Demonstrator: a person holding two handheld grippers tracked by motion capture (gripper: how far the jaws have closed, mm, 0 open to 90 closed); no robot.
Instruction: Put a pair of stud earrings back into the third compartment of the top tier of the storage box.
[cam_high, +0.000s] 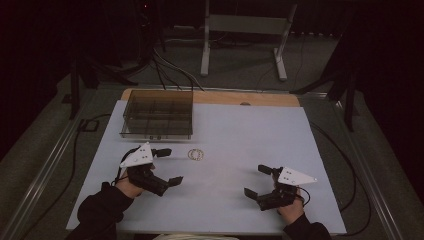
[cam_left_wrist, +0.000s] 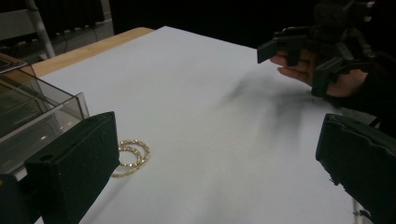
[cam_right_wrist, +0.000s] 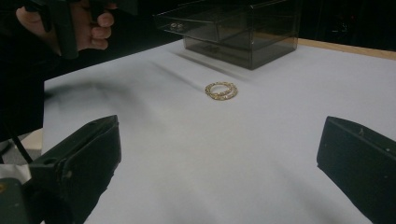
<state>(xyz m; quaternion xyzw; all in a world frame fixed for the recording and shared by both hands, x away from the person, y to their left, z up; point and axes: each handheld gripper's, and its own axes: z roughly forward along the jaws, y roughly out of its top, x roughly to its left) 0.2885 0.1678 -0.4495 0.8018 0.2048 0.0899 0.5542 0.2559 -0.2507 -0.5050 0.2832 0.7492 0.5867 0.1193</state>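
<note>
A small gold beaded bracelet (cam_high: 196, 154) lies coiled on the white table sheet (cam_high: 235, 130), in front of a clear smoky plastic organiser box (cam_high: 158, 113). My left gripper (cam_high: 168, 166) is open just left of the bracelet, jaws spread wide with nothing between them. In the left gripper view the bracelet (cam_left_wrist: 130, 156) rests beside the left jaw and the box (cam_left_wrist: 32, 116) stands at far left. My right gripper (cam_high: 256, 181) hovers open near the table's front right. In the right gripper view the bracelet (cam_right_wrist: 221, 90) lies ahead, with the box (cam_right_wrist: 233, 28) behind it.
The box has several compartments and sits at the sheet's back left. A wooden table edge (cam_high: 250, 97) runs along the back. Cables (cam_high: 165, 67) and a metal stand (cam_high: 245, 30) occupy the floor beyond. White sheet stretches between the two grippers.
</note>
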